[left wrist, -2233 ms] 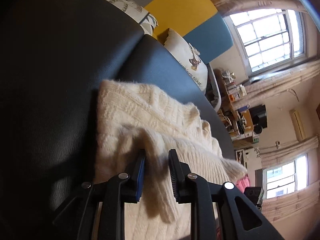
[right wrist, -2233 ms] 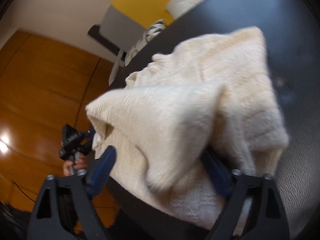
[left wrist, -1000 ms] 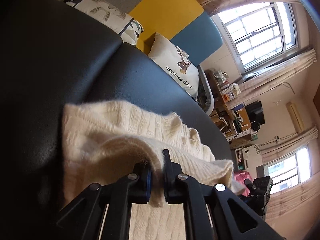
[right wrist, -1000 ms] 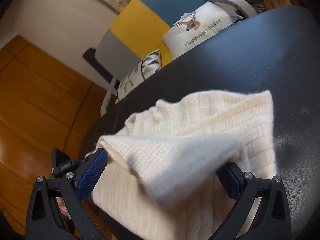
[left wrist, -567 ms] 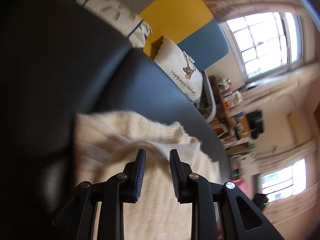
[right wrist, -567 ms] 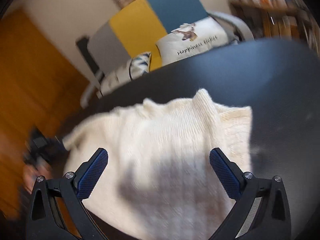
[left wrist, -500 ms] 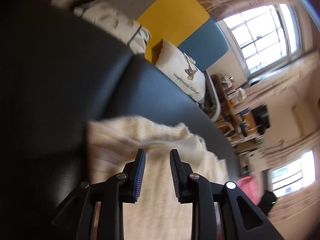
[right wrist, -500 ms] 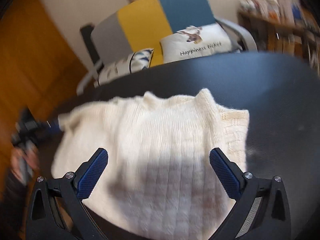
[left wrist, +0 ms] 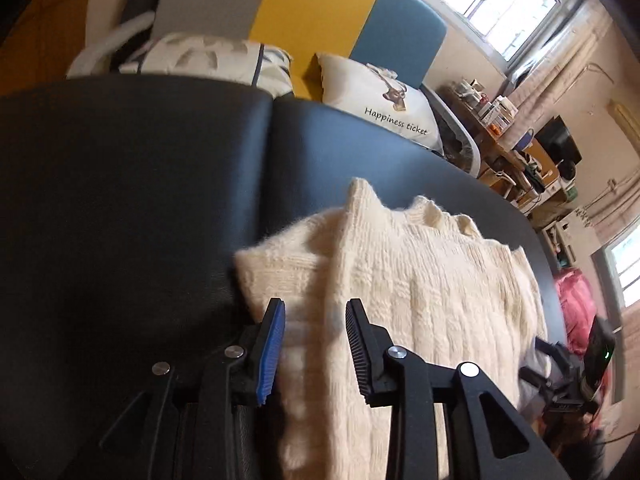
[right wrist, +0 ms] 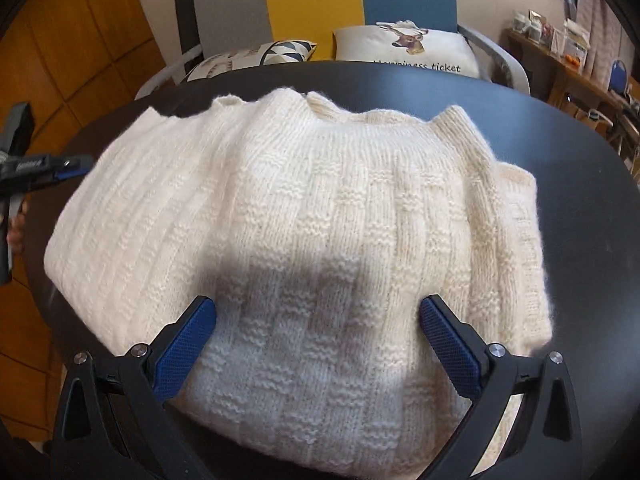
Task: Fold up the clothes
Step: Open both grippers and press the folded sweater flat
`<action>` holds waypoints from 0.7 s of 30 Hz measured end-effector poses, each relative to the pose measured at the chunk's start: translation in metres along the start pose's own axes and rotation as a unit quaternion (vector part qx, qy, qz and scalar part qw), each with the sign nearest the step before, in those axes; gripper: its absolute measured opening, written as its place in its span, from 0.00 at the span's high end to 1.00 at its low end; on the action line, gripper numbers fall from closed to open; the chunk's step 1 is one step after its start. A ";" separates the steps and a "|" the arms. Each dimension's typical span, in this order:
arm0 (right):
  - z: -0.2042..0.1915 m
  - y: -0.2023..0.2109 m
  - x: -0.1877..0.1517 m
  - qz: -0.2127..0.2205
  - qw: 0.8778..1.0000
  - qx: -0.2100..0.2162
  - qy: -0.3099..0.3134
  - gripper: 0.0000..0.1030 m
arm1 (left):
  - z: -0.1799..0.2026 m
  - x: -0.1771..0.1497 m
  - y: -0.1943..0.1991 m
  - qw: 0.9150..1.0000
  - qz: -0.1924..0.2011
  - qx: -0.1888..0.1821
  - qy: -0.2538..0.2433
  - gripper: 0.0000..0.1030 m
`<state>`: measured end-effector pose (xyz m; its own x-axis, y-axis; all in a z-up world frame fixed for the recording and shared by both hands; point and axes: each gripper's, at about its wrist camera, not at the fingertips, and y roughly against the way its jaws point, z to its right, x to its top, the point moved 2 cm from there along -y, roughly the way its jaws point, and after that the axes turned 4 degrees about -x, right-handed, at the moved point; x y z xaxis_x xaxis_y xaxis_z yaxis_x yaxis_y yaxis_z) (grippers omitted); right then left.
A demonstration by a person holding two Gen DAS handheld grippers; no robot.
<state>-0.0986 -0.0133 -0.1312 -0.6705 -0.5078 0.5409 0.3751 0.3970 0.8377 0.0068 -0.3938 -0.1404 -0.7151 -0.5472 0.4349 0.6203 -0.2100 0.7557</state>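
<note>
A cream knitted sweater [right wrist: 320,208] lies folded on the black table [right wrist: 580,160], collar toward the far side. My right gripper [right wrist: 316,308] hovers wide open over the sweater's near edge, with nothing held between its blue pads [right wrist: 188,336]. In the left wrist view the sweater [left wrist: 420,280] runs off to the right. My left gripper [left wrist: 314,320] stands open above its left corner, fingers apart and not pinching the knit. Each gripper shows in the other's view: the left gripper [right wrist: 40,164] at the far left, the right gripper [left wrist: 572,368] at the far right.
Behind the table stands a sofa with grey, yellow and blue panels [right wrist: 312,4], carrying a patterned cushion [right wrist: 256,56] and a white "Happiness ticket" cushion [right wrist: 404,48]. A cluttered wooden shelf [left wrist: 508,140] lines the right wall. Something pink [left wrist: 576,304] lies beyond the table's right edge.
The raised fold of the sweater has been laid down flat. My left gripper, shut on the fold a second ago, has opened. Both grippers have drawn back toward the near edge.
</note>
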 end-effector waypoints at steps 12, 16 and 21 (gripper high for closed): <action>-0.002 -0.005 -0.005 -0.002 0.999 0.002 0.036 0.00 | 0.017 -0.004 -0.015 0.998 -0.032 -0.046 -0.037 0.95; -0.002 0.012 0.013 -0.005 1.000 0.021 0.023 0.00 | 0.037 -0.007 0.021 0.996 0.021 -0.082 -0.040 0.96; 0.000 0.040 0.044 0.040 0.998 0.008 0.041 0.00 | 0.039 -0.025 0.048 0.997 0.031 -0.069 -0.031 0.95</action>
<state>-0.1134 -0.0196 -0.0734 -0.5836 -0.5355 0.6105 0.4142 0.4504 0.7909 0.0420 -0.3587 -0.0964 -0.6895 -0.5125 0.5118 0.6998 -0.2893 0.6531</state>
